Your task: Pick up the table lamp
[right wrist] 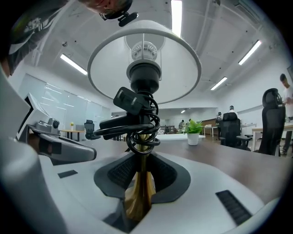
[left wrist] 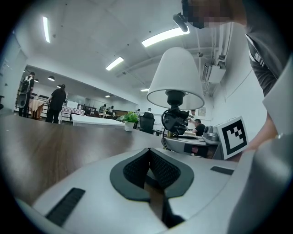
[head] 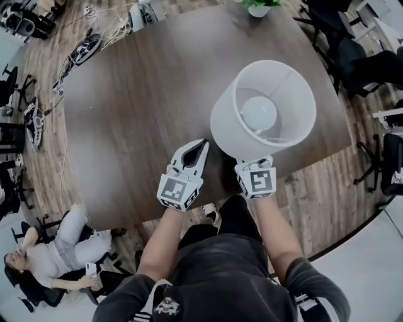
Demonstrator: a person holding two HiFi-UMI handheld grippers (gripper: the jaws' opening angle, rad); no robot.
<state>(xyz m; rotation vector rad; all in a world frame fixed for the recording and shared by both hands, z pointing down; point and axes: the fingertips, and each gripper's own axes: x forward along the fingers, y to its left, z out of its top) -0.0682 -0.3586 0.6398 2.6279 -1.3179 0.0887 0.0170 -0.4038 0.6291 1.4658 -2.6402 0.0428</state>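
Ahead and to the left of my left gripper (head: 201,146), the dark brown wooden table (head: 138,107) lies open for passing. Just to its right is the table lamp (head: 264,113). Its wide white shade (right wrist: 105,68) roofs over my right gripper (right wrist: 142,157), and a black cable bundle (right wrist: 137,121) knots the brass stem (right wrist: 139,192) just above my jaws. A small green potted plant (head: 258,6) sits well apart at the far edge.

no words, numbers or brands can be read anywhere in these views.
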